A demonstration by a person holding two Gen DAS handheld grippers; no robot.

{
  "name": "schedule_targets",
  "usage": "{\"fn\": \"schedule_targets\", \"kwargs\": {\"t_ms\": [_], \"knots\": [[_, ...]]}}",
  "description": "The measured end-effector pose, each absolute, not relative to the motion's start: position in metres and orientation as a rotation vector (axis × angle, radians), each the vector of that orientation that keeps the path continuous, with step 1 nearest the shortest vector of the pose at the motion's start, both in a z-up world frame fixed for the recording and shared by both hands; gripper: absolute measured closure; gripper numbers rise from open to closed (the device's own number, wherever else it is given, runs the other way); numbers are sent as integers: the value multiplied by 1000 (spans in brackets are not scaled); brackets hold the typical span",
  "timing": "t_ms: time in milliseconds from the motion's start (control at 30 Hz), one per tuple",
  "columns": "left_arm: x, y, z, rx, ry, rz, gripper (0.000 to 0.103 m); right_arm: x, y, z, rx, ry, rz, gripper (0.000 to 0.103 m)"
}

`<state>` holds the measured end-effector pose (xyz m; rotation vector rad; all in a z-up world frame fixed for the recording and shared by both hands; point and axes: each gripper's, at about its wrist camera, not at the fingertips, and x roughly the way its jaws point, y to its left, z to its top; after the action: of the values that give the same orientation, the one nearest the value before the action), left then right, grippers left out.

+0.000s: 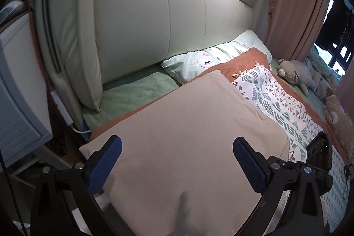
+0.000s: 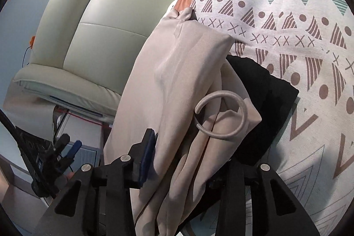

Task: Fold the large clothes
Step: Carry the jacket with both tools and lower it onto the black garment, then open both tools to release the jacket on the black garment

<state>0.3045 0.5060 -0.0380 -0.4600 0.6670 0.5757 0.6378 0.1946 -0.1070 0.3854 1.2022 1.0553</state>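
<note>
Beige soft cloth lies flat on the bed; left gripper spread wide, right gripper around bunched folds, grip unclear

Each black claw carries blue textured pads and silver screws.

padded headboard, pale pillow, patterned throw, plush toy nr pink curtain

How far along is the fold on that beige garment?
The beige fabric garment already lies flat and doubled on the patterned white blanket. The left gripper is open above it; the right gripper has bunched layers between its jaws. That edge needs laying down.
</note>
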Motion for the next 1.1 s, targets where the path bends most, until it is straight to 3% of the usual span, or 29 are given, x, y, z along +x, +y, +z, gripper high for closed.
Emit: {"fn": "schedule_targets", "kwargs": {"t_ms": [167,267,433,533,633,667,800,967,1100], "knots": [[261,517,-53,-563,631,629,0,630,190,-114,396,1228,1065,65],[249,518,-68,-584,638,663,0,623,193,-116,382,1237,1088,53],[237,525,-96,-690,637,679,3,611,197,-113,338,1204,1087,52],[235,529,-117,-774,658,653,15,608,194,-115,333,1207,1083,52],[237,535,-137,-864,663,621,44,606,193,-114,320,1195,1099,55],[239,536,-141,-885,664,601,55,605,194,-114,310,1190,1099,62],[252,535,-136,-833,685,605,69,610,191,-118,386,1225,1120,81],[260,550,-131,-812,719,628,71,603,199,-118,431,1240,1166,83],[256,541,-135,-823,726,614,69,600,203,-118,275,1205,1093,82]]}}
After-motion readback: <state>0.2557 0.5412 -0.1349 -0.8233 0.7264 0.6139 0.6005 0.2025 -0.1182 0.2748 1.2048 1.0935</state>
